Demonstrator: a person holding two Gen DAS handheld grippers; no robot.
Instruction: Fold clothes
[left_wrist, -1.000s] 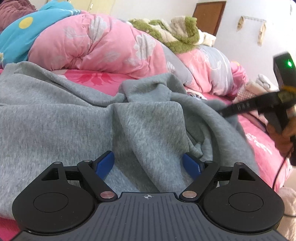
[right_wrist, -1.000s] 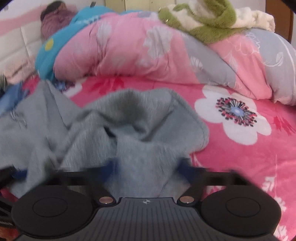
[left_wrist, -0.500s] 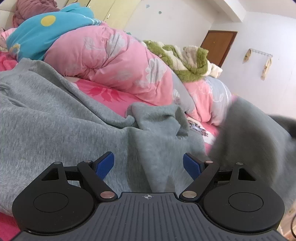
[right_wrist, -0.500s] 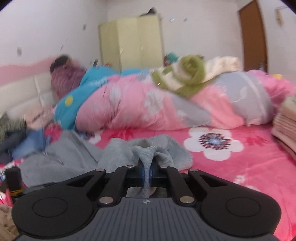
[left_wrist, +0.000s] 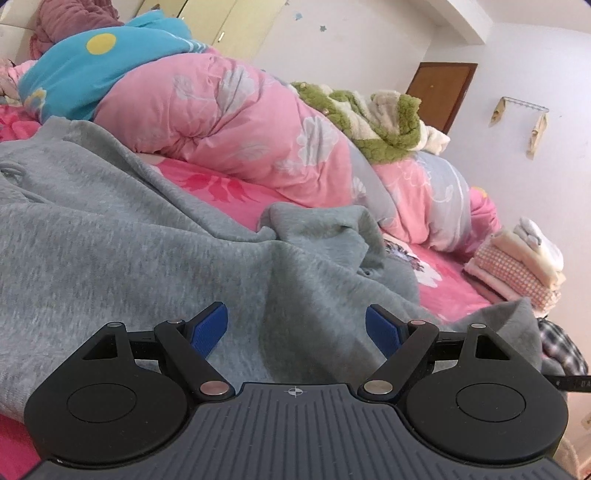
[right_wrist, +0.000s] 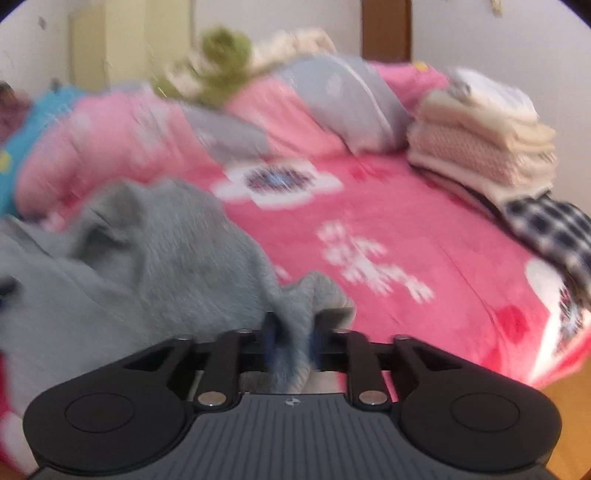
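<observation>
Lying across the pink floral bedsheet, grey sweatshirt fills the left and centre of the left wrist view. Left gripper hovers over it, blue pads spread wide, nothing pinched. Right gripper: jaws have just been opening, a bunch of grey fabric sits between them; blur hides whether the pads press it. Folded stack sits far right.

grey top on the bed
the left gripper is wide open over the grey top, near a pink blanket.
</observation>
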